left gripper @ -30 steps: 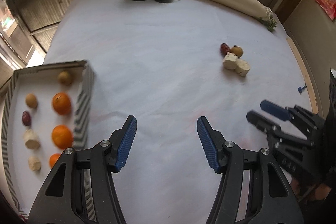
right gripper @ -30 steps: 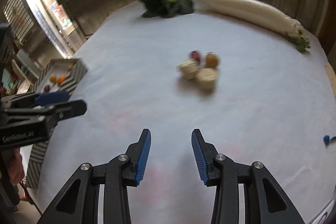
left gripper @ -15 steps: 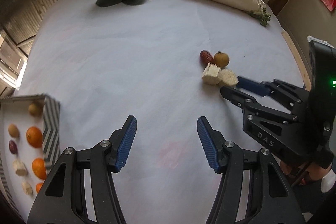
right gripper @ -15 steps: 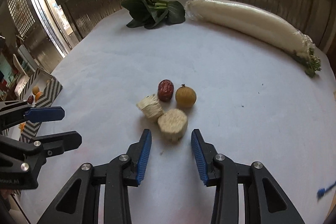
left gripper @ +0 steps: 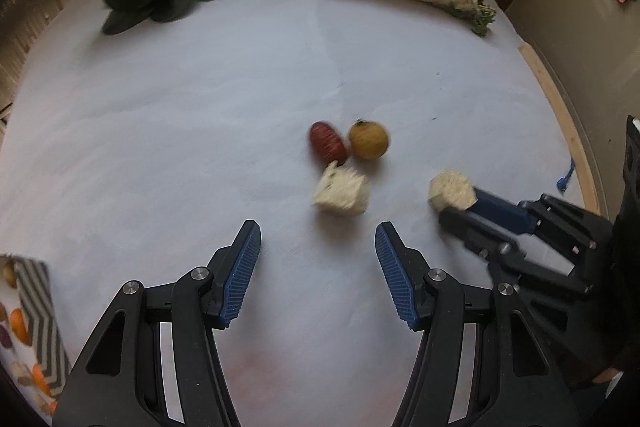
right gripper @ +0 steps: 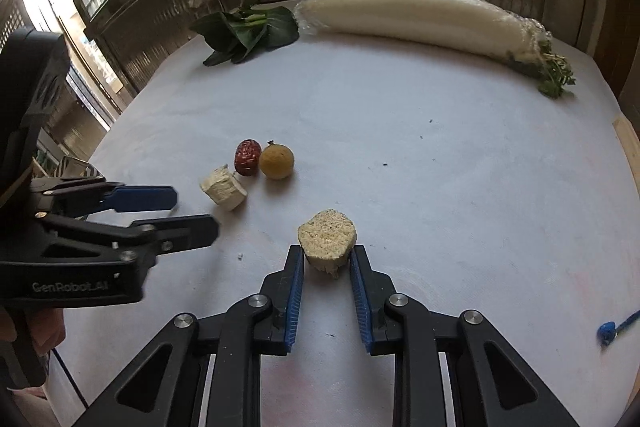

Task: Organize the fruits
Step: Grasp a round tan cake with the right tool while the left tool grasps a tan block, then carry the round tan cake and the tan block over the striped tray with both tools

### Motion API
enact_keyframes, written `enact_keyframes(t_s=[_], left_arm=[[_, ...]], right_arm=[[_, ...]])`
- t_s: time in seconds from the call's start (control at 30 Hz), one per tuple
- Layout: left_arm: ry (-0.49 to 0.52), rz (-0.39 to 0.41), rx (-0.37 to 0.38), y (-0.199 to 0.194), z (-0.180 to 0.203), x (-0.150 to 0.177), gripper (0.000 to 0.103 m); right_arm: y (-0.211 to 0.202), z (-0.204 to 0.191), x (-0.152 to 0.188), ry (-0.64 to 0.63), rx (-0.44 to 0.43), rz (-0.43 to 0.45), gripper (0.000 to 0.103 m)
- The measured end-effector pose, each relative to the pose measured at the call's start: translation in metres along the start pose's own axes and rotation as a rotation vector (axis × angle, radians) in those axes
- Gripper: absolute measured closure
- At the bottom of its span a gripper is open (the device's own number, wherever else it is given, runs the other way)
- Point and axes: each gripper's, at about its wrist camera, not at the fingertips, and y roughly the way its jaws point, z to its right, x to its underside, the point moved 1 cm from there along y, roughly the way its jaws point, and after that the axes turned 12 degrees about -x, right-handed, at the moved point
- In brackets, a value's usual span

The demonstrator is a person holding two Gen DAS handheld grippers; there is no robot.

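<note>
Now rt gripper [right gripper: 326, 263] clamps rough round chunk [right gripper: 327, 238]

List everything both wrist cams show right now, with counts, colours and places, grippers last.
Pale cut chunk: 1, beige, between right gripper's fingers.
White cut chunk: 1, mid-table.
Red date: 1, beside the white chunk.
Round fruit: 1, yellow-brown, right of date.
Leafy greens: 1 bunch, dark green, far edge.
Long radish: 1, white, far edge.
Striped tray: 1, left edge, holding sorted fruit.
Left gripper: open, empty.
Right gripper: shut on chunk.
</note>
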Motion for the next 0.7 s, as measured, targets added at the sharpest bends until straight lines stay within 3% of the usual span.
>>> enact_keyframes(t_s=[0.3,0.33,0.4,0.47,0.7], left_arm=[[-0.02,0.022,0.023,0.008,0.002,-0.013,0.044],[-0.02,0.025,0.023,0.007,0.002,-0.013,0.045],[-0.009,0.033,0.01,0.007,0.001,-0.011,0.07],[-0.011,0.033,0.021,0.006,-0.001,-0.01,0.075],[-0.02,0.04,-0.015,-0.008,-0.012,0.008,0.075]], right_arm=[[0.002,0.001,-0.001,0.01,0.01,0.026,0.08],[0.002,0.001,-0.001,0.013,0.008,0.028,0.08],[0.001,0.001,-0.001,0.017,-0.001,0.029,0.08],[0.0,-0.001,0.0,0.013,-0.001,0.027,0.08],[-0.01,-0.02,0.005,-0.022,-0.015,0.026,0.08]])
